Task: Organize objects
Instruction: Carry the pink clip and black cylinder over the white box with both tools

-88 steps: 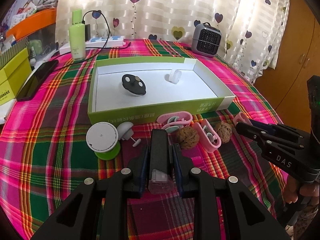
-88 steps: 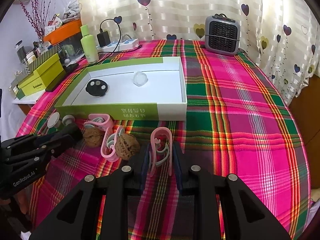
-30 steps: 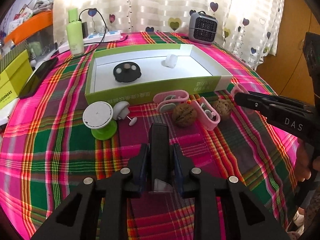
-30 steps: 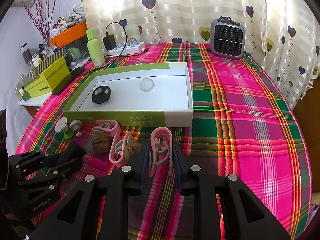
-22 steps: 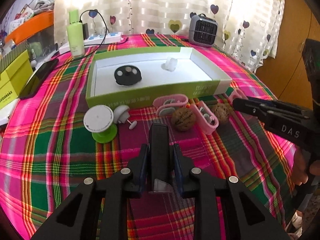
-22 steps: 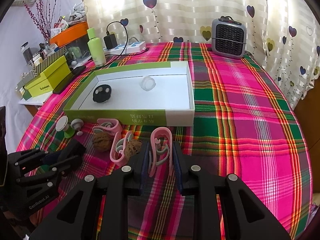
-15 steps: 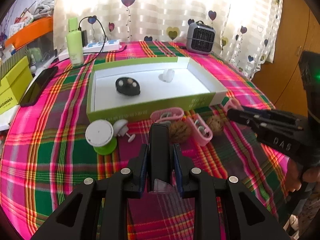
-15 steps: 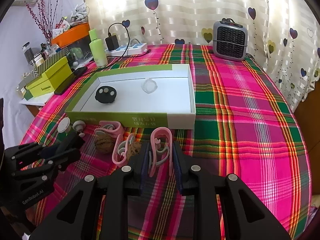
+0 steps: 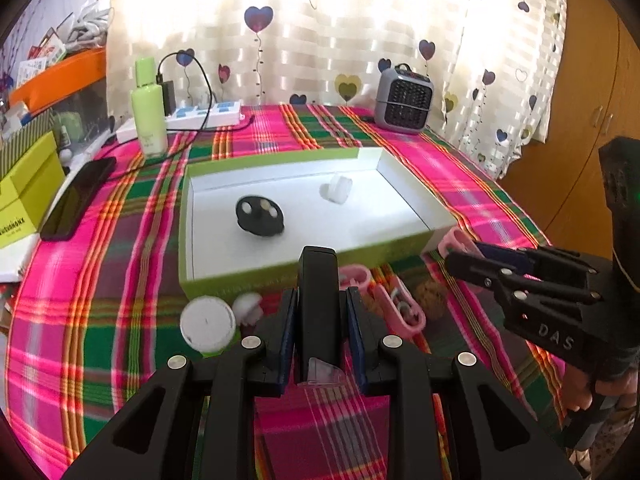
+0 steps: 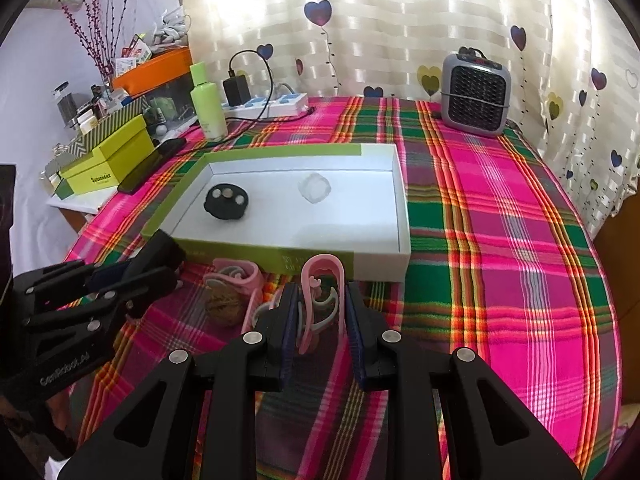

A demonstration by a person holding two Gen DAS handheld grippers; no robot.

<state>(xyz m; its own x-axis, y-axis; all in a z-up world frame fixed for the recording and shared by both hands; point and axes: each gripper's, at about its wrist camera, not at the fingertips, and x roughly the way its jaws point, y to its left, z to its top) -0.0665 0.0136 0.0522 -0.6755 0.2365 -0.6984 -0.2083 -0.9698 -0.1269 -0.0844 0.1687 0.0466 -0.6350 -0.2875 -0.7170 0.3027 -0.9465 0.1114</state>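
Note:
My left gripper [image 9: 319, 300] is shut on a black rectangular block [image 9: 318, 304] and holds it above the plaid cloth in front of the green-and-white box [image 9: 304, 268]. My right gripper [image 10: 322, 300] is shut on a pink clip [image 10: 322, 286] near the box's front wall [image 10: 320, 260]. The box holds a black round disc [image 9: 260, 216] and a small white piece [image 9: 336, 188]. Loose on the cloth lie pink clips [image 9: 398, 308], a walnut [image 10: 224, 306] and a white round cap on a green base [image 9: 207, 326].
A grey mini heater [image 9: 404, 98], a green bottle [image 9: 149, 108] and a power strip [image 9: 204, 114] stand at the back. A black phone [image 9: 78, 196] and a yellow-green box [image 10: 108, 156] lie at the left. A wooden cabinet [image 9: 592, 120] stands at the right.
Both grippers have risen and moved forward toward the box, each still holding its object. The loose items on the cloth have not moved.

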